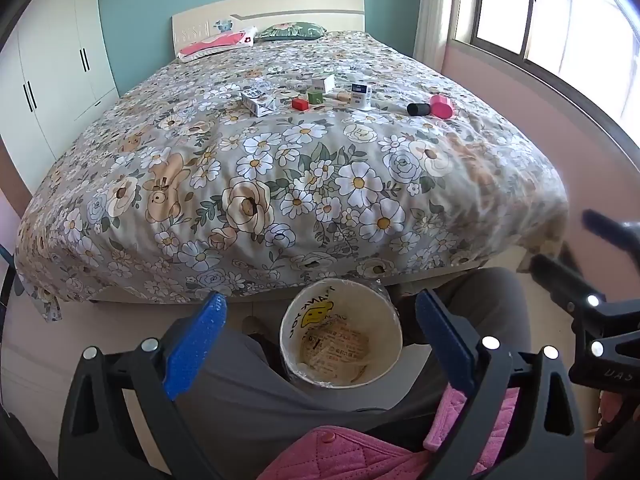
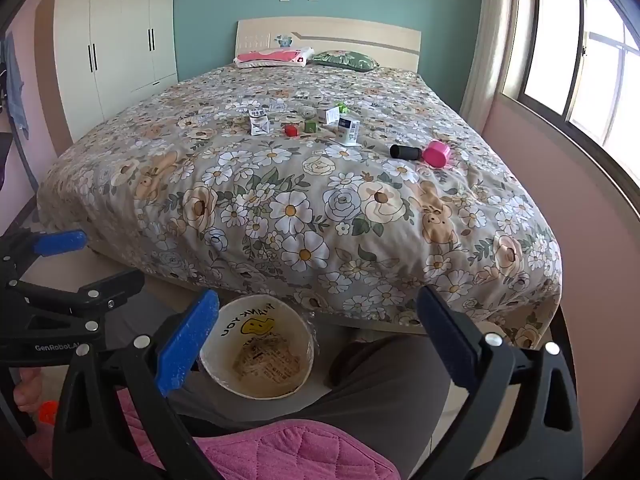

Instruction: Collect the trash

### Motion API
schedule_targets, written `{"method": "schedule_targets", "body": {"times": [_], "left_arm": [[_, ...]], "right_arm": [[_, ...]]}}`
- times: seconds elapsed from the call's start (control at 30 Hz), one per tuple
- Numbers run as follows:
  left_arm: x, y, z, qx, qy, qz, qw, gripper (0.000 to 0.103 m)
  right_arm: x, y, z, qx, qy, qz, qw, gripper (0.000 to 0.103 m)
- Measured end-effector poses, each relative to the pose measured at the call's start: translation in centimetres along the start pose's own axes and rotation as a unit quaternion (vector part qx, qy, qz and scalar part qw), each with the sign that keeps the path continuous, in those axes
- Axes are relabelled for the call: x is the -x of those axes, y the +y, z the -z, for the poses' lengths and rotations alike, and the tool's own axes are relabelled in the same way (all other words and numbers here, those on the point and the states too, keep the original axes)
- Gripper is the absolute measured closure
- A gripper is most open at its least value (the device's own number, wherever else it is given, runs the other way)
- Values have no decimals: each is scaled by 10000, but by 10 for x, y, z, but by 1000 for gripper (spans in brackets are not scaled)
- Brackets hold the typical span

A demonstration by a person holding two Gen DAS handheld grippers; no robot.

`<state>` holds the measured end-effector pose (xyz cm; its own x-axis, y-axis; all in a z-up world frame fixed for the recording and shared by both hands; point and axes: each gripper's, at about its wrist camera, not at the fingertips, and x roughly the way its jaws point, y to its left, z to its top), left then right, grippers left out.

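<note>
the litter on the bed (image 2: 280, 208) looks light and easy to crush: small white cartons (image 2: 259, 122) and a blue-and-white carton (image 2: 347, 130) of thin card, best pinched across their flat faces with gentle pressure. the red block (image 2: 291, 131) and green block (image 2: 310, 126) look stiff and small, so a pinch on opposite sides should do. the black cylinder (image 2: 405, 152) and pink cup (image 2: 436, 153) lie on their sides and may roll; take them across the round body. all of it sits mid-bed, far from both tools, with the cylinder and cup off to the right. the soft quilt will give under a push. the left tool (image 1: 316, 348) and right tool (image 2: 318, 346) are both spread wide, pinching nothing, held near the lined white bin (image 2: 256, 354) between the person's knees.
</note>
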<state>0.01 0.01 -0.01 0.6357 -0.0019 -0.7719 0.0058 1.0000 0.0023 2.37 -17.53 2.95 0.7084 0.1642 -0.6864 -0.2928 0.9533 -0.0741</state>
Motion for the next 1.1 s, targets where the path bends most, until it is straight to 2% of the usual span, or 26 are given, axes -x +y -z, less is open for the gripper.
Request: {"method": "schedule_targets", "body": {"times": [1.1], "left_arm": [[1,3,-3,43,-18,-13,10000,6]], "right_arm": [[-1,2,-7,23,32,0,10000,6]]}}
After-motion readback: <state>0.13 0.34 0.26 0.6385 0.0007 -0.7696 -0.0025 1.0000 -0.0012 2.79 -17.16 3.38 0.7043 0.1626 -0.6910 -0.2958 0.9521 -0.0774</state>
